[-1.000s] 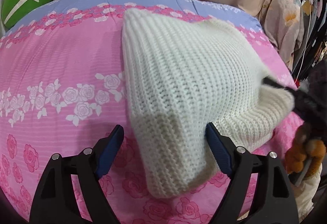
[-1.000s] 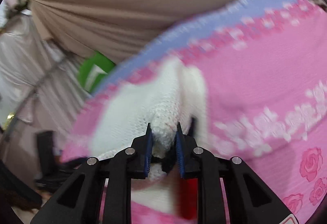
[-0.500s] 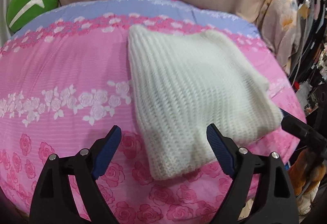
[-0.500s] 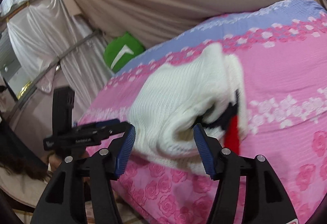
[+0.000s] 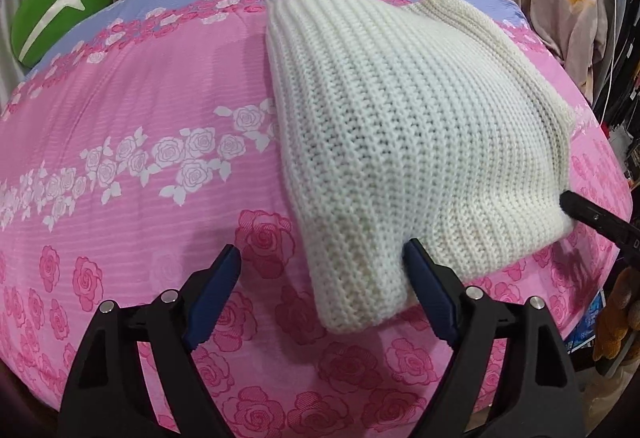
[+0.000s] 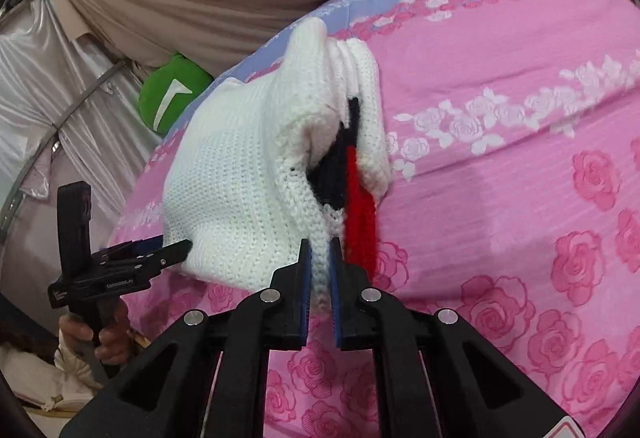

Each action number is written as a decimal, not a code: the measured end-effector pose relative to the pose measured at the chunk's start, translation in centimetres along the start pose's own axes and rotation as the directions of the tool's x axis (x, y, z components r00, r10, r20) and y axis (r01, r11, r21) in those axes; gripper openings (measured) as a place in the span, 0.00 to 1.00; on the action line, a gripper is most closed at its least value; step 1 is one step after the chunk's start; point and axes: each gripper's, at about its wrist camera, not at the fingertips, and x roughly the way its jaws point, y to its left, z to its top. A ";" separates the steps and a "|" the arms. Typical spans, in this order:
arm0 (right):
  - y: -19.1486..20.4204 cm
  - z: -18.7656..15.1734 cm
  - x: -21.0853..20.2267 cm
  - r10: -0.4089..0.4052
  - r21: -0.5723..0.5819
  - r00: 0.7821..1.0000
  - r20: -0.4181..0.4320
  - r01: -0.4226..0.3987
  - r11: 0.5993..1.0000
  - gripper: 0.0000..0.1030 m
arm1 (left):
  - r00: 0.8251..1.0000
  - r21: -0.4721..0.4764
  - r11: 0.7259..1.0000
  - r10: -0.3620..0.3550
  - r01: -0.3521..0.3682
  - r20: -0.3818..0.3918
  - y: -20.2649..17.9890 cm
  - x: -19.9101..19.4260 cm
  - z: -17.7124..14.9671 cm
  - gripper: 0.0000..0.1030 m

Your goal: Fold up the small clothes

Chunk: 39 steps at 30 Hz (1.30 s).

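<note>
The right gripper's (image 6: 320, 278) fingers (image 6: 305, 278) were pinched nearly shut on an edge of the white knitted sweater (image 5: 400, 142), while the left gripper's (image 5: 320, 290) fingers (image 5: 430, 294) stood wide open astride the near corner, which lay between them ungripped; whether one pad brushed the knit I could not tell. To fold well, the left should close on that corner before any lift, and both hands should then carry the edge over level, so the thick knit would not sag or twist.

The bed (image 5: 120, 166) was a broad, soft mound under a pink cover printed with roses, with a blue band at the far side. The sweater lay on it, chunky, ribbed and loosely doubled. Inside its open fold showed a red stripe (image 6: 358, 210) beside dark yarn.
</note>
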 end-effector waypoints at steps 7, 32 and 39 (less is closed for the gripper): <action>1.7 3.9 -3.1 0.014 -0.019 0.987 0.162 -0.011 1.000 0.39 | 1.000 -0.004 1.000 0.006 -0.006 0.009 -0.2 0.1 0.1 0.80; 0.3 7.0 2.1 0.007 0.029 0.991 0.137 -0.011 1.000 0.22 | 0.996 -0.043 0.995 -0.089 0.090 0.033 0.5 -1.0 0.7 0.83; 2.0 10.5 1.1 0.063 -0.016 0.982 0.178 -0.061 0.998 0.57 | 0.973 -0.011 0.996 -0.085 0.090 0.216 -0.2 -5.1 5.3 0.84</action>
